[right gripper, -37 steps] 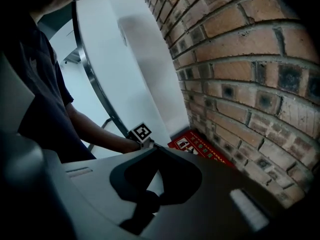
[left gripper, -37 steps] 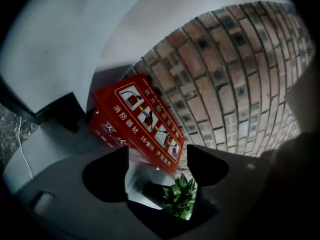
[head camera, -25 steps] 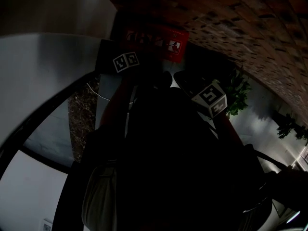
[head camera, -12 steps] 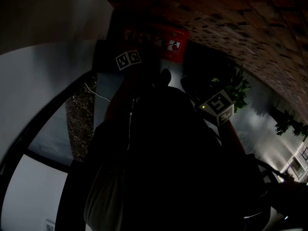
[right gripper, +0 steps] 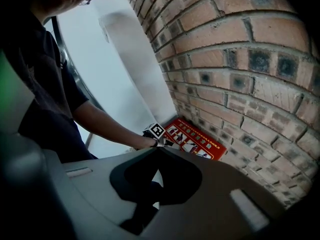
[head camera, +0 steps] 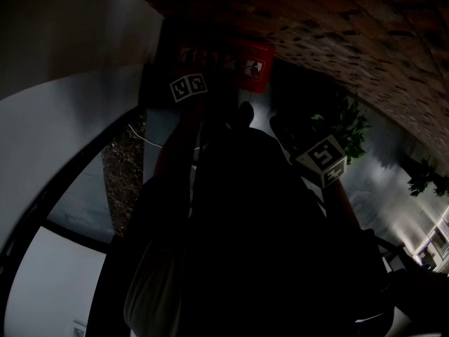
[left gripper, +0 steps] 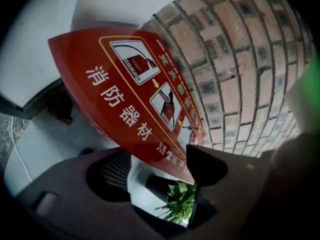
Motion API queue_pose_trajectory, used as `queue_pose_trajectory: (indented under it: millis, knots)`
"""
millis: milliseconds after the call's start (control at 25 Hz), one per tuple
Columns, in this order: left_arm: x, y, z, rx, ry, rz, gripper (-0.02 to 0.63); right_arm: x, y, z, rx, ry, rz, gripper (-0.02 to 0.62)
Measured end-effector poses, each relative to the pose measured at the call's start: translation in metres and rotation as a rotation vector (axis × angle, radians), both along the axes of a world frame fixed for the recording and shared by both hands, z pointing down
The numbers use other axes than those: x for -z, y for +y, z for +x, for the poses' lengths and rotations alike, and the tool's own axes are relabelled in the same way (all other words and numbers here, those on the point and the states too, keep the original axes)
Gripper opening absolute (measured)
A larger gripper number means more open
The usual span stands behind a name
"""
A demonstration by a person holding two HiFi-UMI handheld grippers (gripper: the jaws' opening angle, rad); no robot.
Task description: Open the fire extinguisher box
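Barely legible head view | left gripper [left gripper: 154, 149] fingers [left gripper: 230, 184] apart | right gripper [right gripper: 158, 149] fingers [right gripper: 210, 194] together

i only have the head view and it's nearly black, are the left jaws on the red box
Observer: No. In the left gripper view the left gripper has its jaws apart. The lower edge of the red box crosses the gap between them, unclamped.
Operator: and the right one
Observer: The right gripper has its jaws together with nothing in them, and it is held back from the box.
Operator: where exactly is the box
Observer: The right gripper view shows it lying against the foot of the brick wall, with the left gripper at its near end.
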State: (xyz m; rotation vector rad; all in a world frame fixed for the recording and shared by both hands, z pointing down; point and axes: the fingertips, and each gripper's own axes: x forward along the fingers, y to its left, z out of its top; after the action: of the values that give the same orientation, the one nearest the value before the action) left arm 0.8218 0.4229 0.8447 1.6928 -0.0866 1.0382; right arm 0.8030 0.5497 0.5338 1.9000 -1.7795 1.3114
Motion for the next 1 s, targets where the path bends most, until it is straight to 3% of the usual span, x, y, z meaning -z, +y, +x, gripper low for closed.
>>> queue_pose_trajectory:
  millis: [280,440,1000]
  knots:
    - [0.022,0.001,-0.003,-0.024,0.017,0.000,0.319,0.026,-0.017,0.002,-0.045,-0.047,-0.004,-0.002]
    - [0.043,0.001,0.000,-0.040,0.049,0.016,0.319,0.016,-0.016,0.015,-0.012,0.065,0.131,-0.002]
    - [0.117,-0.008,0.030,-0.107,0.158,0.119,0.314,0.038,-0.009,0.040,-0.081,0.101,0.247,0.000]
